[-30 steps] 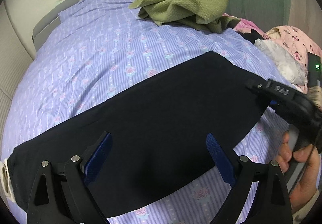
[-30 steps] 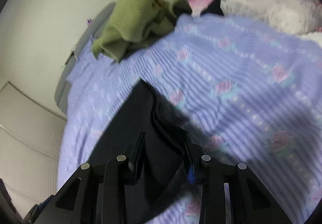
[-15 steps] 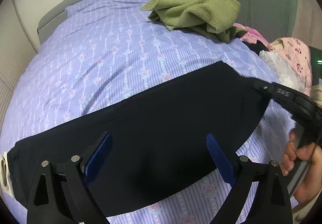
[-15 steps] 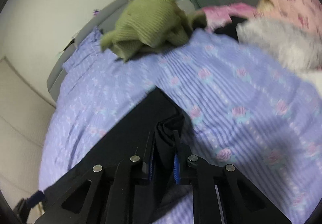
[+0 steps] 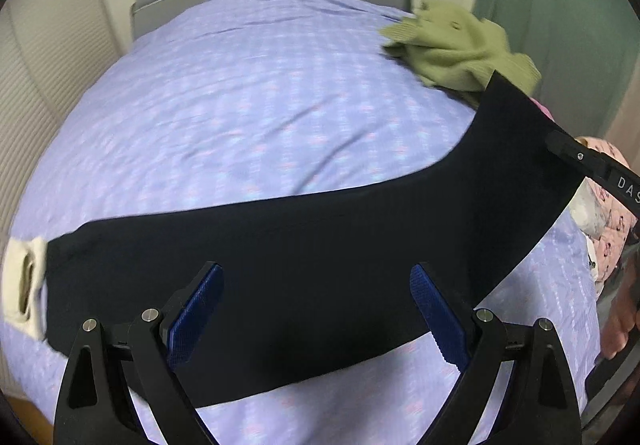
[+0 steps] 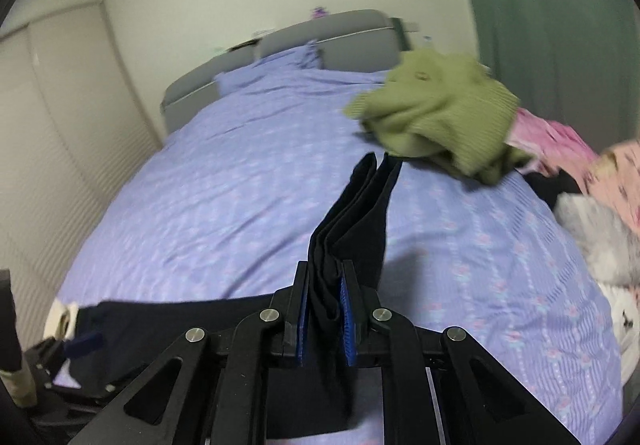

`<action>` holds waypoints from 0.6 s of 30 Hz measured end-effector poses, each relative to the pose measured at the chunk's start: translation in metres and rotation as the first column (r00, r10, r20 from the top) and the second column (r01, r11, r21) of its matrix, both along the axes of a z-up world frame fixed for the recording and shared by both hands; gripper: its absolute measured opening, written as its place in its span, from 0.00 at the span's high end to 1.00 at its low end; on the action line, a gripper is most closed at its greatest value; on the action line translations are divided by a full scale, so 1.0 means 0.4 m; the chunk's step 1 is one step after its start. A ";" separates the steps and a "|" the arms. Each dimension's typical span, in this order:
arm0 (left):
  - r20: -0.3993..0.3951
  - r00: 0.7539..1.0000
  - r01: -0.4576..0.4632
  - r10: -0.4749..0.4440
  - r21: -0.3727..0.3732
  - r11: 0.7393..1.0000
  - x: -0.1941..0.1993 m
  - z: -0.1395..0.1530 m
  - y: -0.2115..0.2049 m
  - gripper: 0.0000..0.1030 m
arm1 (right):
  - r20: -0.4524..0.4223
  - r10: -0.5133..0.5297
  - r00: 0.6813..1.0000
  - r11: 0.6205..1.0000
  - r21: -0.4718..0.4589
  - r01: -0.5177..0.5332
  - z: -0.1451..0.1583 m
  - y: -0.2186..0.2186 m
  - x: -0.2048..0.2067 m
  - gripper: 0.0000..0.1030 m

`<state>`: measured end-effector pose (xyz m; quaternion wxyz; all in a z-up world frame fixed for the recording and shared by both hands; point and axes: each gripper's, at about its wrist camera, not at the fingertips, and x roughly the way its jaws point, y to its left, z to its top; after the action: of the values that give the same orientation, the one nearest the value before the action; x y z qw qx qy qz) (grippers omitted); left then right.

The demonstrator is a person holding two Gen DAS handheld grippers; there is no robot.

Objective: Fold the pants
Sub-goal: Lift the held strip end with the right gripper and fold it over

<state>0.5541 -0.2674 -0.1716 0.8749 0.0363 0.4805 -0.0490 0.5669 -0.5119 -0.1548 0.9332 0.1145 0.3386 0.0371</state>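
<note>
Jaws, right gripper (image 6: 325,311): pressed onto a bunched end of the black pants (image 5: 320,265), cloth pinched between the blue pads.
Jaws, left gripper (image 5: 316,321): spread wide, holding nothing, poised just above the middle of the pants.
Pants, position: most of the length lies flat across the lavender floral bed (image 5: 240,93); the end nearest the right gripper is raised off the sheet and hangs taut.
Change, last second: the right jaws went from open around the pant end to clamped on it; that end then rose clear of the bed. The left gripper's spread did not alter.
Meaning for task: judged to be the start of the fold, the gripped end likely to be carried over towards the far end by the white tag (image 5: 24,281).
Risk: thin cloth may slip or the layers may skew while carried.
Count: one pair of pants; two grippers; one crumpled olive-green sweater (image 6: 436,117); one pile of pink and white laundry (image 6: 600,205) at the bed's right edge.
</note>
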 end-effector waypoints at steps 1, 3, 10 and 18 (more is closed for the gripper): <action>-0.012 1.000 -0.029 0.029 -0.003 1.000 -0.008 0.012 0.056 0.08 | -0.005 0.020 1.000 1.000 -0.009 -0.020 0.010 0.031 0.001 0.85; -0.019 0.997 -0.078 0.078 -0.009 0.997 -0.021 0.029 0.148 0.08 | -0.017 0.058 0.998 0.998 -0.030 -0.059 0.030 0.101 0.000 0.85; -0.045 0.981 -0.189 0.187 -0.044 0.981 -0.066 0.033 0.403 0.08 | -0.087 0.170 0.982 0.981 -0.079 -0.177 0.031 0.364 0.011 0.85; -0.137 0.966 -0.228 0.220 -0.046 0.973 -0.073 -0.087 0.603 0.08 | -0.273 0.244 0.931 0.957 -0.085 -0.276 -0.179 0.658 0.051 0.85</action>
<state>0.5249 -0.0263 -0.2063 0.8421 -0.0485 0.5362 0.0331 0.5874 -0.2487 -0.2264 0.8729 0.0152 0.4715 0.1246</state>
